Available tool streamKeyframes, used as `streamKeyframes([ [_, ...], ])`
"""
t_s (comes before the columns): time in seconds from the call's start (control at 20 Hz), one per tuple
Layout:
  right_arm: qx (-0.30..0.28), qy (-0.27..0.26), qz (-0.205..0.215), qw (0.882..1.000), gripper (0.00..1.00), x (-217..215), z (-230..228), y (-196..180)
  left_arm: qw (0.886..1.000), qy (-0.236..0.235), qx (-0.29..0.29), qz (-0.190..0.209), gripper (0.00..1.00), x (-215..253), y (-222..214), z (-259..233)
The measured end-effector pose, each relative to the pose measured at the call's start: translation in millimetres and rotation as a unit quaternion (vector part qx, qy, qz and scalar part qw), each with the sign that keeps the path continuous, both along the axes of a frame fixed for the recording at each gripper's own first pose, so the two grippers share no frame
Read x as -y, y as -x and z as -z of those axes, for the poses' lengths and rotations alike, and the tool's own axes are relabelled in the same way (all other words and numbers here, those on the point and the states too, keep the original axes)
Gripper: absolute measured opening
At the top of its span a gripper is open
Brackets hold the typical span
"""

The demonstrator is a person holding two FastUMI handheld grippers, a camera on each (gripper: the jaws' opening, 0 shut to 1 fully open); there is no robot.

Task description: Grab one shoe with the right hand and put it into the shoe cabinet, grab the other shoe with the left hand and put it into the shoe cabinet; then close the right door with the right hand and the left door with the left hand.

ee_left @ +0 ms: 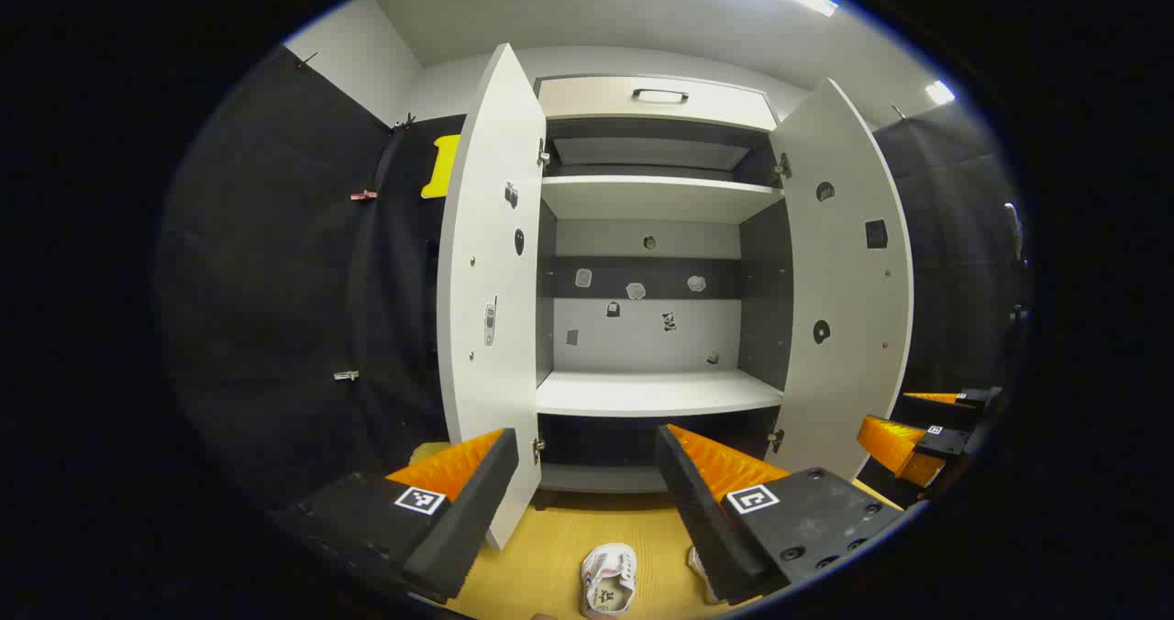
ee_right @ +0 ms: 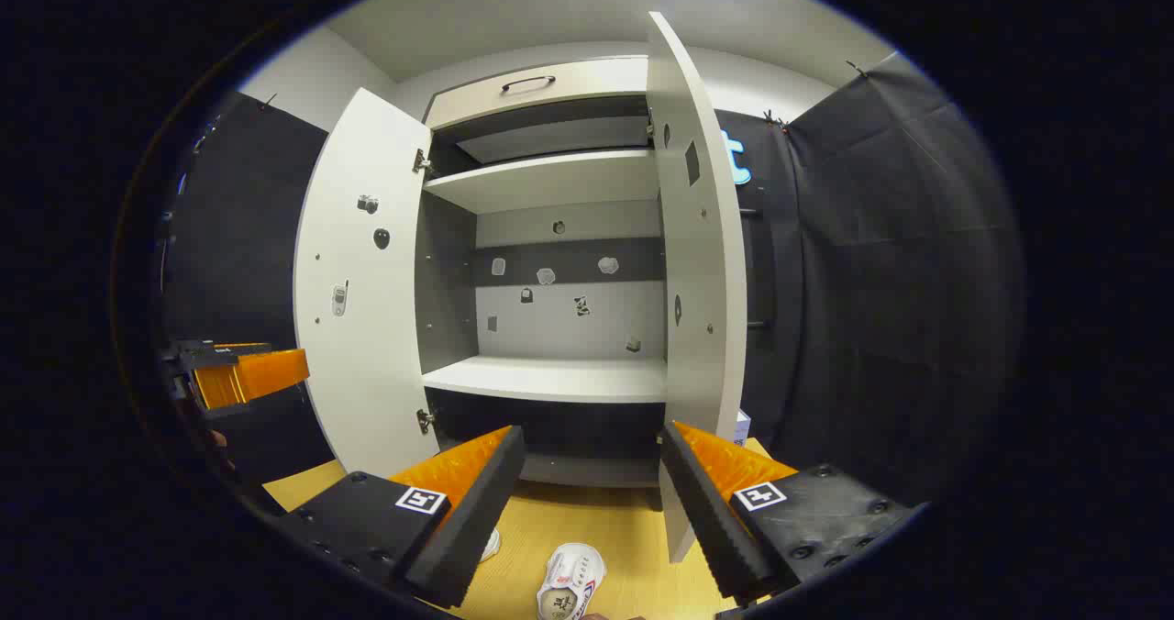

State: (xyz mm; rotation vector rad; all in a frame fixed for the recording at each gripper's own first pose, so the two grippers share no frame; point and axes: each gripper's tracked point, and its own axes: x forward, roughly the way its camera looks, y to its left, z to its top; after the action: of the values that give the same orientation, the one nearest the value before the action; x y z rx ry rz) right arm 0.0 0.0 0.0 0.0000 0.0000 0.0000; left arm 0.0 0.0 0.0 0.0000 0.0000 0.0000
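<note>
The white shoe cabinet [ee_left: 656, 198] stands open, its left door [ee_left: 491, 281] and right door [ee_left: 844, 281] both swung out. One white shoe [ee_left: 607, 579] lies on the yellow floor in front of it. A second shoe [ee_left: 702, 572] peeks out from behind one of my fingers. My left gripper [ee_left: 582, 501] hangs open and empty above them. In the right gripper view the cabinet [ee_right: 550, 379] is also ahead, with a shoe [ee_right: 570, 581] and the other shoe [ee_right: 491, 544] below my open, empty right gripper [ee_right: 592, 501]. Each gripper also appears off to the side: right gripper [ee_left: 917, 437], left gripper [ee_right: 243, 372].
The wide middle shelf [ee_left: 656, 393] is bare; a lower compartment lies beneath it. A drawer with a handle [ee_left: 658, 97] tops the cabinet. Black cloth walls close in on both sides. A small box [ee_right: 741, 426] sits on the floor behind the right door [ee_right: 702, 281].
</note>
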Motion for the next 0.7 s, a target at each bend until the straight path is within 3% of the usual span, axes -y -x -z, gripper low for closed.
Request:
streamKeyframes([
  [0.25, -0.017, -0.007, -0.006, 1.0, 0.98, -13, 9, -2, 1.0, -0.007, 0.011, -0.001, 0.95, -6, -7, -4],
  [0.7, -0.027, -0.009, 0.02, 0.999, 0.98, -31, 11, -7, 0.999, -0.002, 0.003, 0.038, 0.95, -14, -21, 9],
])
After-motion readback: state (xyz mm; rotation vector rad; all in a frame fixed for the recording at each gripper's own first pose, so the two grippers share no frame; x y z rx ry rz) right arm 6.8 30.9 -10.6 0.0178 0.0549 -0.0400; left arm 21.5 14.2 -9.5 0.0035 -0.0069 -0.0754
